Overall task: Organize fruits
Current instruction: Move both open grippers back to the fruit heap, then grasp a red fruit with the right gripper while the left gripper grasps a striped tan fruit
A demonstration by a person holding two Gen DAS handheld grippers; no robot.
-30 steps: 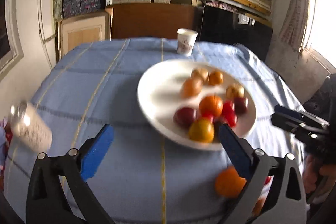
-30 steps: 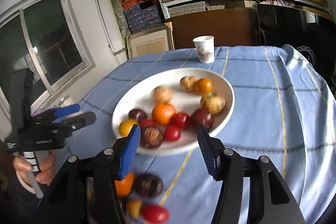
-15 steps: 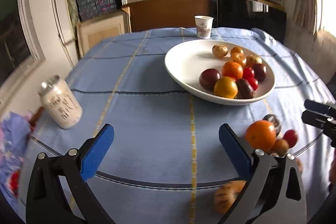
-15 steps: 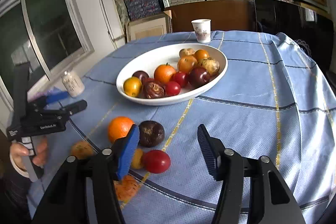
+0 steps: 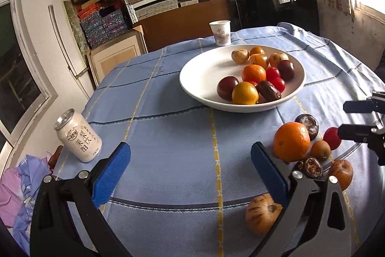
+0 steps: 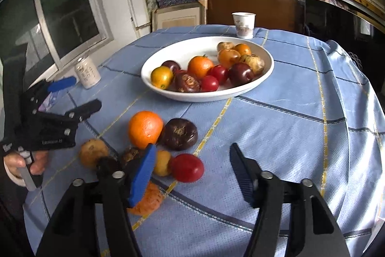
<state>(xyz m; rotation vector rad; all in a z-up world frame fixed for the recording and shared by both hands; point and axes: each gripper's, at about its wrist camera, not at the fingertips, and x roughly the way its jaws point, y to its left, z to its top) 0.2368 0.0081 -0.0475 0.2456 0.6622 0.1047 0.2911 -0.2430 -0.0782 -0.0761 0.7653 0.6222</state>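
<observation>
Far to the left of the left hand-held gripper (image 5: 190, 169), beyond its left finger, a pale drink can (image 5: 78, 135) stands upright on the bench (image 5: 168, 131), which is covered with a blue checked cloth. The left hand-held gripper is spread wide with only bare cloth between its blue pads. Ahead of it and a little to the right sits the white bowl (image 5: 204, 69), already filled with small fruits, among them a yellow-orange one, dark plums, red cherry tomatoes and a tangerine. A paper cup (image 5: 220, 33) stands just behind the bowl. Just beyond the left gripper's right finger lies a loose cluster of fruit on the cloth: a large orange (image 5: 291, 141), a dark round fruit (image 5: 308, 122) touching it behind, a small brown fruit, a red tomato (image 5: 330, 135) and a russet one, with a tan striped fruit (image 5: 262, 213) lying nearer, partly hidden by that finger. In the right wrist view the same cluster lies ahead and to the left of the right hand-held gripper (image 6: 192, 174). The tomato (image 6: 187, 168) sits just inside its blue left pad, not touched. The right hand-held gripper stands partly spread and pinches nothing; its jaws have just been closing a little. At the far left of that view a hand (image 6: 24, 164) holds the left gripper's handle.
</observation>
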